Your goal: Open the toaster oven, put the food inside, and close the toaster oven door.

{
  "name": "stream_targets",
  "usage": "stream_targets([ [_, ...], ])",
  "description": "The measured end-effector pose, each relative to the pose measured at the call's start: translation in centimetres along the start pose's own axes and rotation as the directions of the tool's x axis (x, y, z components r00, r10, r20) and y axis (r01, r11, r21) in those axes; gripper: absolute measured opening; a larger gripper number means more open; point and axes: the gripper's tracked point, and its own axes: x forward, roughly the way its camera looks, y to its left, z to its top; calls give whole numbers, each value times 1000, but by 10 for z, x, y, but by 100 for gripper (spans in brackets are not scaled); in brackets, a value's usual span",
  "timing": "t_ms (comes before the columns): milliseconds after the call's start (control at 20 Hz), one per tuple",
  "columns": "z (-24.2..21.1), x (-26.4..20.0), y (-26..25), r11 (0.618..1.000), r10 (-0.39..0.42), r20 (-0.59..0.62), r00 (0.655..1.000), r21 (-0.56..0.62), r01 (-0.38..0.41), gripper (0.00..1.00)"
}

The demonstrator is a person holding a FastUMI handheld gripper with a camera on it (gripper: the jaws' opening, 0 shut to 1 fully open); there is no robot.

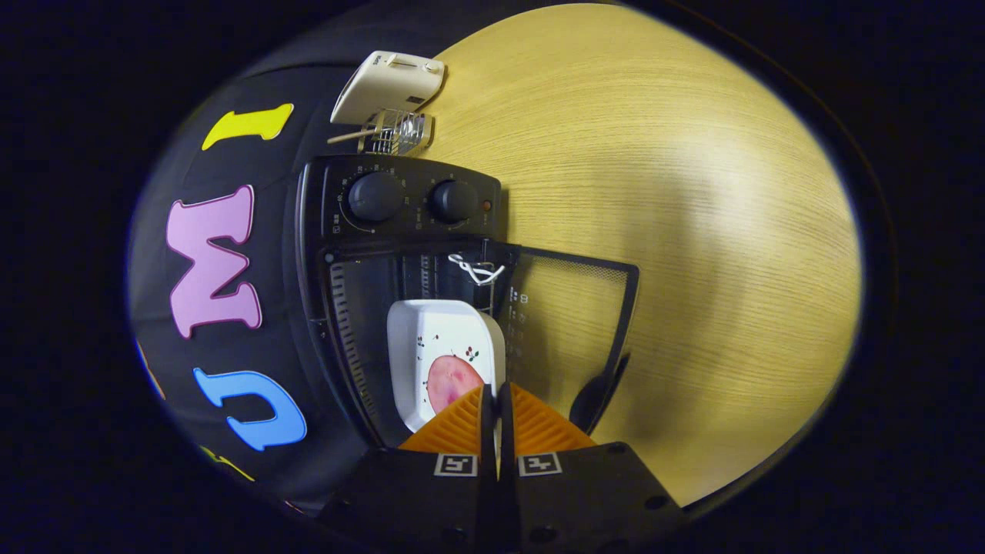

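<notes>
Gripper view: the picture is rolled a quarter turn, so the toaster oven (400, 254) appears lying on its side, with its two knobs at the end far from the fingers and the open cavity directly ahead of them. The gripper (496, 404) has its fingers drawn almost together, and the near rim of a white dish (435, 338) sits in the narrow slot between them. Judging by that, both fingers are pinching the rim.

The dish carries a round pink piece of food (452, 382), which lies just beyond the fingertips. The dish runs lengthwise straight away from the fingers, and its far end is already inside the cavity, in front of the slotted inner wall. How deep it rests, and whether it touches a rack, cannot be told.

The governing relation is this: the dish's long axis lines up with the fingers and points into the oven, so any further push should go straight ahead along that line.

The glass door (573, 331) stands swung out to one side of the fingers, over the wooden table (692, 231), with its handle nearest the gripper. A white cord (477, 269) is tied at the corner where the door meets the body. The task appears to be at the placing step; closing the door remains.

Beyond the oven stands a small white appliance (388, 86).
</notes>
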Motion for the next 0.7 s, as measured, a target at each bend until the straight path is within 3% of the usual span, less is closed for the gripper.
stream_targets([
  [350, 6, 44, 21, 995, 20, 82, 996, 98, -28, 5],
  [550, -3, 52, 31, 986, 56, 17, 998, 159, -57, 11],
  [700, -2, 50, 38, 982, 94, -8, 996, 163, -91, 42],
])
